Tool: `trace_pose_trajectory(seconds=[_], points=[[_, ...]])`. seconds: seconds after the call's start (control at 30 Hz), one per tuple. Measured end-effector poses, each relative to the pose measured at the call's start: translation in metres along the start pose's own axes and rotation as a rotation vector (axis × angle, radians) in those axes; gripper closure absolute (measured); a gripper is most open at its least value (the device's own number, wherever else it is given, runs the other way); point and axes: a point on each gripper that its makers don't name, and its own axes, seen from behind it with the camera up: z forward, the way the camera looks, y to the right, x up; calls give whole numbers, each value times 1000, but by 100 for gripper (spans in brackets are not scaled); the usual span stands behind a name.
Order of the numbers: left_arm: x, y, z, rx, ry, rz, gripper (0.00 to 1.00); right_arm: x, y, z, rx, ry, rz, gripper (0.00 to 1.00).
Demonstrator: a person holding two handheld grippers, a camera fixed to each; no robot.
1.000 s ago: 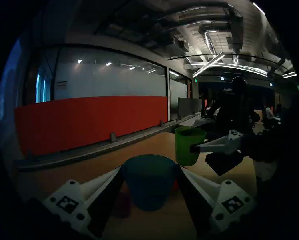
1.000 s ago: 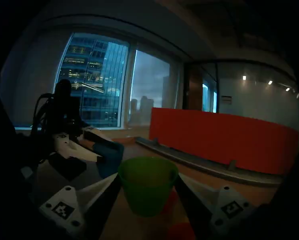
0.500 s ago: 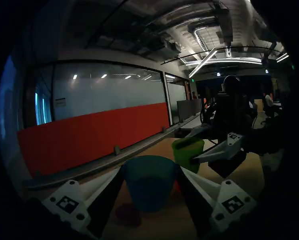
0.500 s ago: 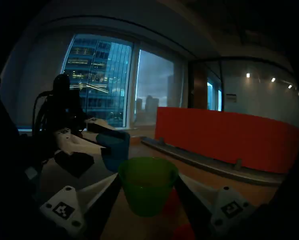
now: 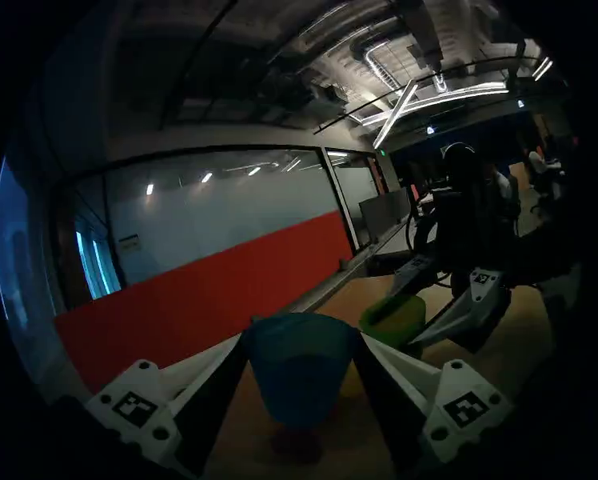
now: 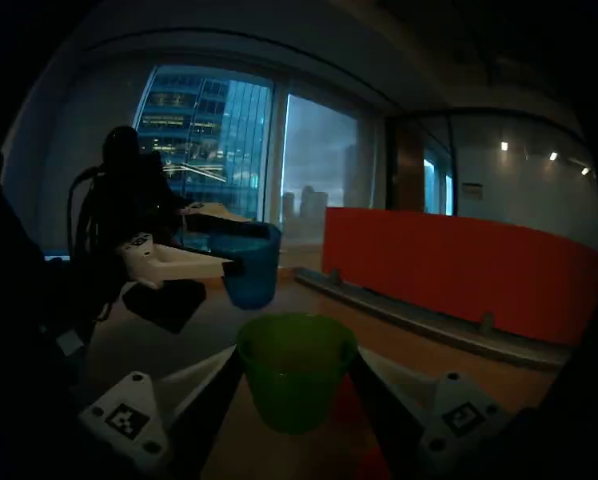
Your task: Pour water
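Blue plastic cup [image 5: 299,376] is pinched btwn left gripper [image 5: 299,340] fingers and held near & above green plastic cup [image 6: 295,376], which is clamped in right gripper [image 6: 295,352]. Pre-pour alignment is judged. Next, blue rim is to be brought over green mouth, then tipped.

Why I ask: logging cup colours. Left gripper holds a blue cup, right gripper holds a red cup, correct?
No. The right gripper holds a green cup, not red, per the right gripper view. The left gripper holds a blue cup.
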Motion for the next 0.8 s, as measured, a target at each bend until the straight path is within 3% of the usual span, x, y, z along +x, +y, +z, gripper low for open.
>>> trace_pose_trajectory(seconds=[0.57, 0.8], points=[[32, 3, 5, 20, 23, 228, 11, -9, -16, 9, 44, -13, 6, 9], [40, 6, 7, 16, 23, 288, 11, -10, -24, 13, 62, -15, 9, 9]])
